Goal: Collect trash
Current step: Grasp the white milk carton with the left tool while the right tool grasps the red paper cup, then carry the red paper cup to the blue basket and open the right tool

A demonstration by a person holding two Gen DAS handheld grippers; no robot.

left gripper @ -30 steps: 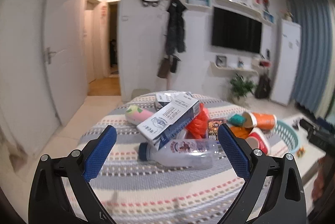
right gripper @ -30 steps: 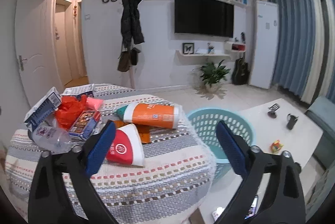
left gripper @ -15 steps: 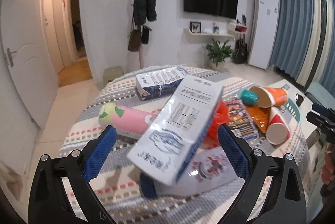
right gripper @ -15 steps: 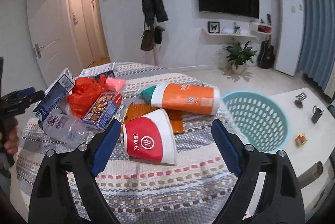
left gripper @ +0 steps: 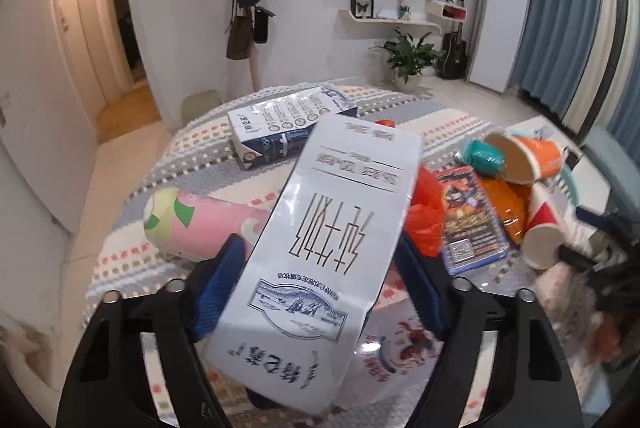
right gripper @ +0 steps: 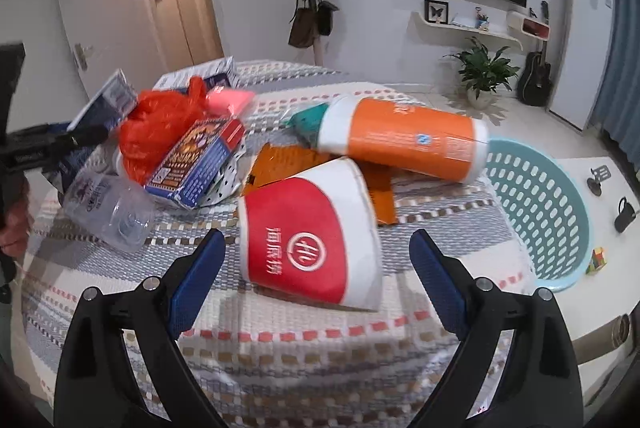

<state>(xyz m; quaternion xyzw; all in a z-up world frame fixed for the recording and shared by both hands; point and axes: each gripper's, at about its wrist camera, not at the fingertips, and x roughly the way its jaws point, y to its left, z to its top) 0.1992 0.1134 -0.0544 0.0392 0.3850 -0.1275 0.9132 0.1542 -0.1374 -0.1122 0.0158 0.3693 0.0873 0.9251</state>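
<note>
My left gripper (left gripper: 320, 288) has its blue pads against both sides of a white milk carton (left gripper: 328, 256), which lies over a clear plastic bottle (left gripper: 396, 352). My right gripper (right gripper: 316, 284) is open, its pads either side of a red and white paper cup (right gripper: 312, 244) lying on its side, not touching it. Behind it lie an orange cup (right gripper: 404, 140), an orange wrapper (right gripper: 288, 160), a snack packet (right gripper: 196, 156), a red plastic bag (right gripper: 160, 128) and a clear bottle (right gripper: 108, 208). A teal laundry basket (right gripper: 536, 204) stands right of the table.
The round table has a striped cloth (right gripper: 280, 348). A second blue milk carton (left gripper: 288, 132) and a pink tube (left gripper: 204, 224) lie at the left. A low white table (right gripper: 616, 188) with small items stands beyond the basket. The left gripper shows at the right view's left edge (right gripper: 44, 144).
My left gripper moved in and closed on the white milk carton. My right gripper moved closer to the red and white cup, staying open.
</note>
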